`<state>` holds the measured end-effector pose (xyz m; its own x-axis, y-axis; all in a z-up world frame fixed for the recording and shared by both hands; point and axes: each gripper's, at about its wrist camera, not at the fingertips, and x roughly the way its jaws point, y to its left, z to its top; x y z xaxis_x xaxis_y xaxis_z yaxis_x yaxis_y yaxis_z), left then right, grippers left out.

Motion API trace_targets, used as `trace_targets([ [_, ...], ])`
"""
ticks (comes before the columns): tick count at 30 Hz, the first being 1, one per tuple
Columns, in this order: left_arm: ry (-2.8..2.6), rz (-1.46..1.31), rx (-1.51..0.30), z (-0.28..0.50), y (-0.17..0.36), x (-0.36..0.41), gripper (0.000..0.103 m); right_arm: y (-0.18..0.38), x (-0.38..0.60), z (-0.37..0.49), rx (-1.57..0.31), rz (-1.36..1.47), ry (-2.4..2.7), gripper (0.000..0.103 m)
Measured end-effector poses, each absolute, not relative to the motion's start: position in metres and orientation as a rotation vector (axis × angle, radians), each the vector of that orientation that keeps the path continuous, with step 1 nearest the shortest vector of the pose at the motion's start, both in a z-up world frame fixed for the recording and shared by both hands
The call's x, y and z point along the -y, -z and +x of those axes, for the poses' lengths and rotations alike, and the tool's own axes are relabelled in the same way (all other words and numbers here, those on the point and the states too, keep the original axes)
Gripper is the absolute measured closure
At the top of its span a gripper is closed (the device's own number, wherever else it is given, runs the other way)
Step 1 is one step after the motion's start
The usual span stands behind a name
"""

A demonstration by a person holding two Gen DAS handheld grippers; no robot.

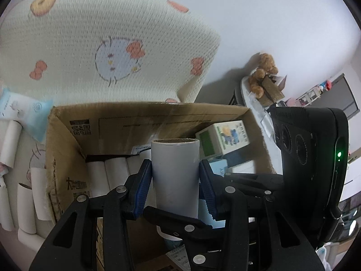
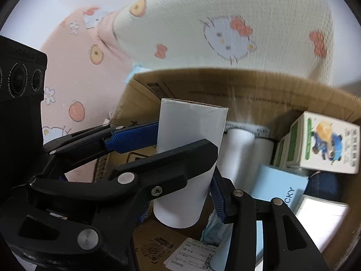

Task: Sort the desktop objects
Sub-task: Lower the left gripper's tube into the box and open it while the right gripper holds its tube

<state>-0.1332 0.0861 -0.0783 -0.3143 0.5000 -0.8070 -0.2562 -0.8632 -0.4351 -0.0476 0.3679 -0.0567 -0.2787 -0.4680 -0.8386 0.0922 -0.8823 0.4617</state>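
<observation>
left tool [image 1: 174, 180]: clamped on white paper tube [image 1: 174, 176], held upright over cardboard box [image 1: 144, 115]
right tool [image 2: 185, 169]: clamped on second white tube [image 2: 189, 158], above box [image 2: 248, 85] interior
risk: tubes may collide w/ each other, tools close together
risk 2: dropped upright, tube could tip onto green-white carton [image 2: 325, 144] right of tool, not w/ laid tubes [image 1: 108, 176]

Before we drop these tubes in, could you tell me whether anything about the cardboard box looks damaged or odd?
Yes: the cardboard box has a ragged, frayed left wall edge, worn rather than cleanly cut. Inside, white rolls lie neatly side by side, while the green-and-white carton sits tilted on other packets.
</observation>
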Motion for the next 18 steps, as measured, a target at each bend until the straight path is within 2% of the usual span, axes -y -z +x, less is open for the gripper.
trace_targets([
  [9,-2.172,-1.573,0.376,-0.152,0.099,-0.080,0.056,0.080,-0.370,-0.061,0.497,1.675,2.155,0.061],
  [18,-2.211,-1.618,0.350,-0.156,0.098,-0.080,0.056,0.088,-0.367,-0.070,0.517,1.727,2.117,0.063],
])
